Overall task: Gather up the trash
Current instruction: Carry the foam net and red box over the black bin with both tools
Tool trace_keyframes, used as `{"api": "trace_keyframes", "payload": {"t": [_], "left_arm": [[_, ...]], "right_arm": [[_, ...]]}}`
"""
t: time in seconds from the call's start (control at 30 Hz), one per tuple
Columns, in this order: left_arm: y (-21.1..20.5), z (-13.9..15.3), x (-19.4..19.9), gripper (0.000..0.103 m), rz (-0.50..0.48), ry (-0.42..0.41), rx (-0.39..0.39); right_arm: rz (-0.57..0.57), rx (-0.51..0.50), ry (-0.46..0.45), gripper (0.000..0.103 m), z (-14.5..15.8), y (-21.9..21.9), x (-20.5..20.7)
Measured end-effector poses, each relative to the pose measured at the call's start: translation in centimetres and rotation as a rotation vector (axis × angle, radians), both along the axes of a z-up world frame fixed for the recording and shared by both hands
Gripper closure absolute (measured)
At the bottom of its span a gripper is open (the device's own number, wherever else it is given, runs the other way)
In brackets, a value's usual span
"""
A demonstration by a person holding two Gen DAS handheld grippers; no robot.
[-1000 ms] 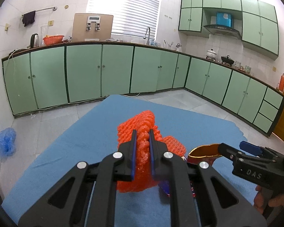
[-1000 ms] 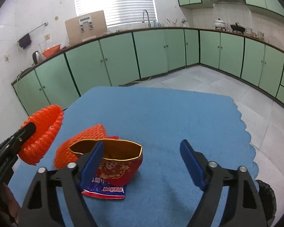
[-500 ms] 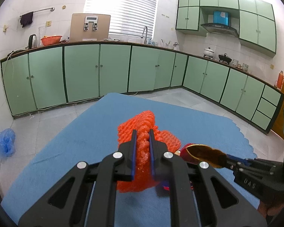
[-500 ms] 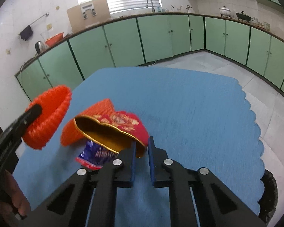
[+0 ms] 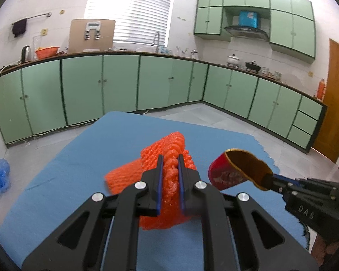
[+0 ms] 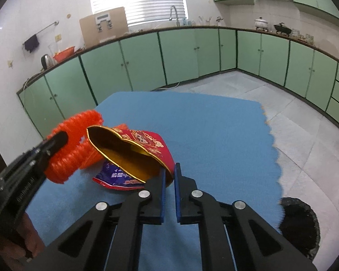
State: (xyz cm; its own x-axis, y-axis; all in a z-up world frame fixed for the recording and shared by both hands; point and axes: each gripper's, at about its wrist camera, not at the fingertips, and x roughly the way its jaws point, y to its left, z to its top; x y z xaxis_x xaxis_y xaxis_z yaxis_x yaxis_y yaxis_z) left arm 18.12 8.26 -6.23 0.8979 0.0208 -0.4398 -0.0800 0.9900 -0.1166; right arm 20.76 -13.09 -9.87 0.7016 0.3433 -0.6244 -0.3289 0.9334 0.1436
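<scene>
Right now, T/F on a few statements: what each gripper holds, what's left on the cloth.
1. The left gripper is shut on the orange foam net. True.
2. The right gripper is open and empty. False: it is shut on the rim of the red paper bowl.
3. A purple snack wrapper lies on the blue cloth. True.
4. The bowl sits flat on the cloth. False: it is lifted and tilted.
5. Only one foam net is in view. False: a second foam net shows beside the held one.
</scene>
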Motion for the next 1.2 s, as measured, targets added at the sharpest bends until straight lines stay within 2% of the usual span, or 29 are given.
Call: {"api": "trace_keyframes", "payload": {"t": [0.53,0.93,1.2], "left_arm": [[-14.0,-0.3,-1.0,0.093,-0.276,-0.01,-0.019],[-24.0,-2.5,-1.1,0.093,-0.464,0.02,-0.034],[-28.5,-5.1,-0.1,0.092,-0.541,0.078,-0.022]], "right_arm": [[-0.248,-0.005,-0.019,0.096,1.3,-13.9,-4.1],[-0.433,-0.021,0.01,0.096,-0.6,-23.5,-6.1],[-0.527,-0.021,0.054,0.096,-2.6,-28.0,-6.7]]}}
